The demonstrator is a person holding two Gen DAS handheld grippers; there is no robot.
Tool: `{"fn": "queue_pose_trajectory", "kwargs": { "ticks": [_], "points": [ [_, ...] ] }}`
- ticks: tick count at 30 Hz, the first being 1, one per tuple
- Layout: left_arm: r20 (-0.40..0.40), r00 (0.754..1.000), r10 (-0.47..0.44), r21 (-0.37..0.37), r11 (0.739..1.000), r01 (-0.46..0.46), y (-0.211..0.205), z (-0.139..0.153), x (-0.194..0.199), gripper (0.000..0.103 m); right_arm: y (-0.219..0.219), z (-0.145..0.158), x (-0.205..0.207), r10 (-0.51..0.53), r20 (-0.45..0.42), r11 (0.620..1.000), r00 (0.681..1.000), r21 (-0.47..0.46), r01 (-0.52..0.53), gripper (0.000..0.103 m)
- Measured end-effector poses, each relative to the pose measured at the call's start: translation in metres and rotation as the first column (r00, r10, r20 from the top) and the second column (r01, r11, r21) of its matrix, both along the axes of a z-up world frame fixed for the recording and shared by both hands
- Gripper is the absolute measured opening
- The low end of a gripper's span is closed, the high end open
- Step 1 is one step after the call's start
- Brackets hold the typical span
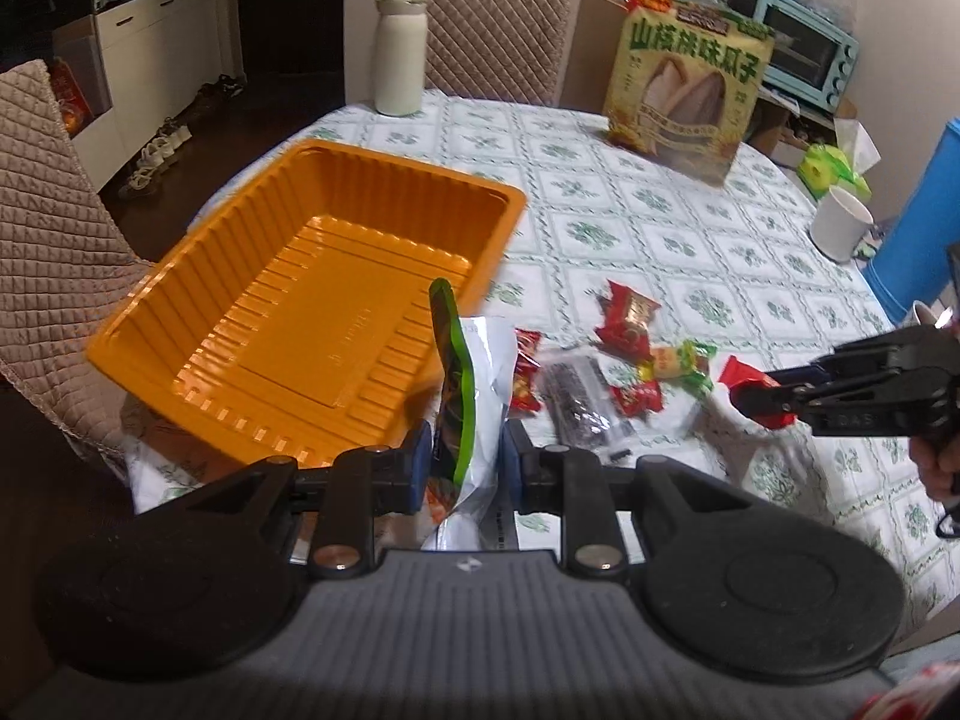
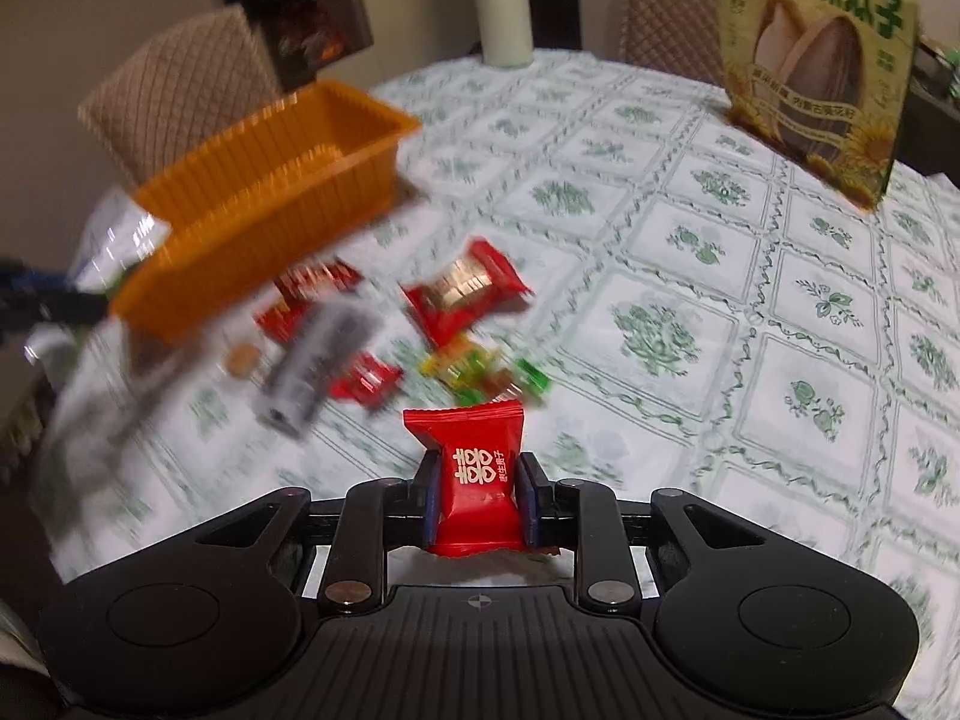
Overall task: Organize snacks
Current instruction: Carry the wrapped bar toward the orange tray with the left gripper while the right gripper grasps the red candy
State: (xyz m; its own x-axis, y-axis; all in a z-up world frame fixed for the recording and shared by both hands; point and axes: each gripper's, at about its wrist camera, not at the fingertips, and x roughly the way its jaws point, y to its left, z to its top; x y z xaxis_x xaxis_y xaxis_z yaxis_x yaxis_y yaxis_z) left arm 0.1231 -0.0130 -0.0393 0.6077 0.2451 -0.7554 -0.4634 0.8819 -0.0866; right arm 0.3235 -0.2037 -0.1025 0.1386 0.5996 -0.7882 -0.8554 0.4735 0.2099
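My left gripper (image 1: 467, 462) is shut on a green and white snack pouch (image 1: 474, 396), held upright above the table by the near right corner of the empty orange tray (image 1: 180, 312). My right gripper (image 2: 477, 501) is shut on a small red candy packet (image 2: 474, 480) with white characters, held above the table; it also shows at the right of the left wrist view (image 1: 759, 399). Several loose snacks lie between the grippers: a red packet (image 2: 465, 291), a dark bar in clear wrap (image 2: 318, 360), small red candies (image 2: 366, 381) and a green and yellow candy (image 2: 480, 369). The tray (image 2: 264, 204) shows blurred.
A large sunflower seed bag (image 1: 684, 96) stands at the table's far side. A white bottle (image 1: 399, 51) stands at the far edge by a quilted chair. A white cup (image 1: 840, 222), a green pack and a blue container (image 1: 924, 222) are at the right. Another chair (image 1: 48, 240) is beside the tray.
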Motion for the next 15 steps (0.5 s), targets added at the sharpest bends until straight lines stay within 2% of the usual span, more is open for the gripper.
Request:
{"fn": "queue_pose_trajectory", "kwargs": {
  "ticks": [7,15],
  "points": [
    [0.029,1.000,0.006,0.016,1.000,-0.007,0.039,0.013,-0.013,0.023,0.031,0.037,-0.037,-0.018,-0.035,0.994,0.999,0.103,0.021,0.026],
    [0.027,0.998,-0.051,0.029,0.998,0.050,0.095,0.025,-0.018,0.023,0.096,0.064,-0.079,-0.081,-0.086,0.979,0.993,0.181,0.096,0.026]
  ]
}}
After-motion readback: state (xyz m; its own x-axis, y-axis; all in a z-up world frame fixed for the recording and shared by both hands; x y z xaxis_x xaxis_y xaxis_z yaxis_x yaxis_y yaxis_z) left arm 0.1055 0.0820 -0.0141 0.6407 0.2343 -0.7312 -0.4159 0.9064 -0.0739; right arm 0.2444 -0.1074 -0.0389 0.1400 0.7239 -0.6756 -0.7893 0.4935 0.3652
